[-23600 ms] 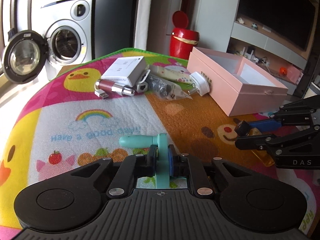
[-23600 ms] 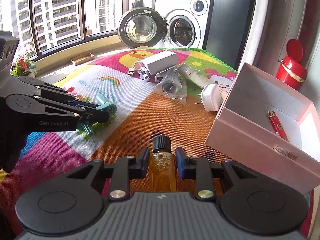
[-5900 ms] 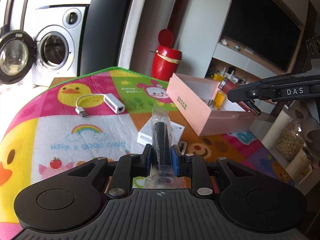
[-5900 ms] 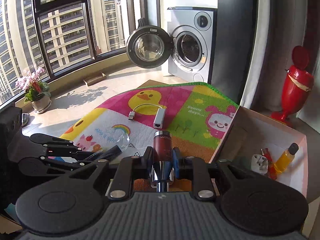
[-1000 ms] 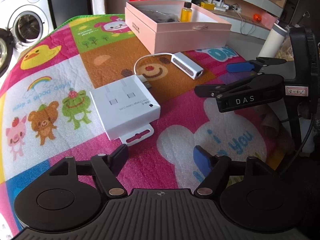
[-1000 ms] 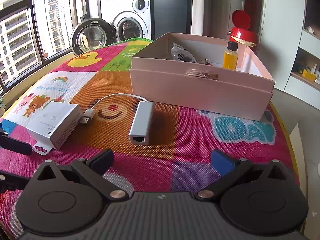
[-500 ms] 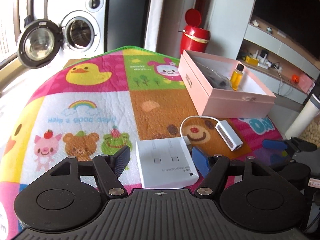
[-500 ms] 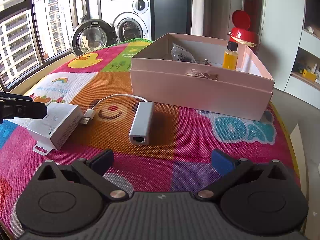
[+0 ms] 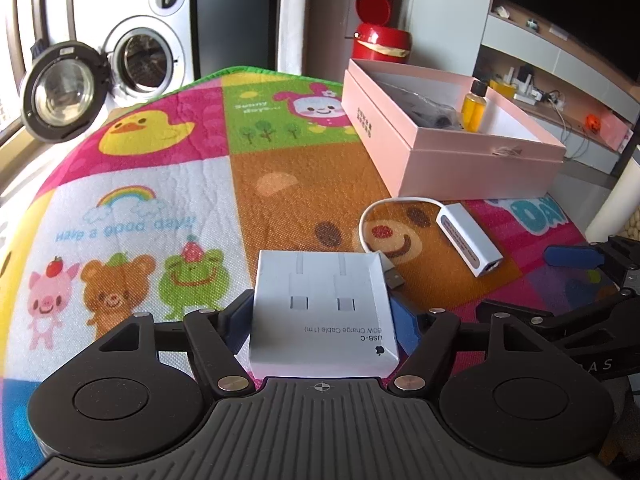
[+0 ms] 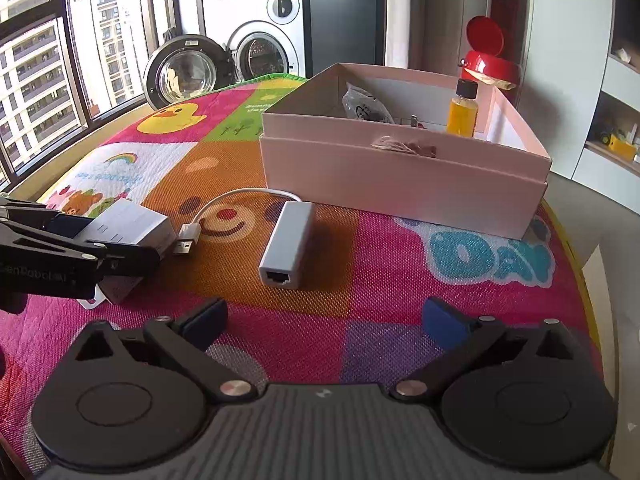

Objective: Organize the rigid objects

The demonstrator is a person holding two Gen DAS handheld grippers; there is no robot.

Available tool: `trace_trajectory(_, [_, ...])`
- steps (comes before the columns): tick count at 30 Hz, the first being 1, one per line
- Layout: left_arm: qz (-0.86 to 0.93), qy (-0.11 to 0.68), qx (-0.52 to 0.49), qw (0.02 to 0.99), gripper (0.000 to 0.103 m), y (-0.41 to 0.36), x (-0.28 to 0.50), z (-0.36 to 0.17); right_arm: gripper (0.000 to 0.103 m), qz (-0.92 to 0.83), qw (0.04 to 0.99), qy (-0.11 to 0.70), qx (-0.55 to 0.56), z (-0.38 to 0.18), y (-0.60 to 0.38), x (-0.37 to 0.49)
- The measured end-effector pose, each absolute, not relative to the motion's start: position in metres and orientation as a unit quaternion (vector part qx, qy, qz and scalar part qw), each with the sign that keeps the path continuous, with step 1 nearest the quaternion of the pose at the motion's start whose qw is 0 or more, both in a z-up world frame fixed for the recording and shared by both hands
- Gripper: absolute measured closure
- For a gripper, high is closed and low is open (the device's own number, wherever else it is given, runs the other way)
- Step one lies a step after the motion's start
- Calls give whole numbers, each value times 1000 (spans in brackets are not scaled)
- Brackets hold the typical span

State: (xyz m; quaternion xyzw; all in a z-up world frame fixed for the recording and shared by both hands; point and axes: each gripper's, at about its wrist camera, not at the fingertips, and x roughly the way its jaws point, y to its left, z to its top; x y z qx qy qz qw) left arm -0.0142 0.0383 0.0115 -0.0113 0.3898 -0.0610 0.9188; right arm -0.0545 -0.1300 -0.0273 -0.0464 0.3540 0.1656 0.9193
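Note:
My left gripper (image 9: 320,320) is shut on a white USB-C cable box (image 9: 322,304) that rests on the colourful mat; the box also shows in the right wrist view (image 10: 132,224) with the left gripper (image 10: 100,240) around it. A white USB ethernet adapter (image 10: 286,244) with a looped cable lies beside the box, also in the left wrist view (image 9: 468,240). The open pink box (image 10: 400,172) holds a yellow bottle (image 10: 463,110), a plastic bag and small items. My right gripper (image 10: 324,320) is open and empty, just short of the adapter.
A red lidded bin (image 9: 378,40) stands behind the pink box (image 9: 460,152). A washing machine with an open door (image 9: 64,92) is at the far left. The mat's right edge (image 10: 576,264) drops off near the right gripper.
My left gripper has moved forward over the white cable box and closed its fingers against the box's sides. The right gripper has not moved.

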Motion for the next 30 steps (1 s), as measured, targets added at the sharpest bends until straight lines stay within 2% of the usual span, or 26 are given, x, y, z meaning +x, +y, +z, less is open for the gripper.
trace_trajectory(9, [-83, 366, -31, 926, 28, 50, -26, 6, 1, 173, 917, 357, -53, -25, -128, -52])
trace_trajectory(10, [-86, 361, -34, 928, 28, 52, -29, 5, 7, 182, 916, 356, -44, -22, -128, -49])
trace_trajectory(14, [-96, 345, -30, 933, 28, 53, -38, 2, 17, 183, 922, 341, -9, -8, -125, -33])
trace_trajectory(16, [-99, 345, -34, 933, 27, 55, -37, 3, 29, 170, 927, 333, -26, -7, -115, -21])
trace_trajectory(20, [-108, 342, -48, 932, 28, 60, -38, 4, 47, 166, 923, 342, -62, -13, -99, -3])
trace_trajectory(24, [-135, 329, -76, 932, 28, 65, -44, 6, 81, 185, 913, 354, -80, -11, -94, -7])
trace_trajectory(30, [-166, 288, -24, 943, 28, 53, -67, 24, 83, 215, 913, 332, -104, 23, -106, -52])
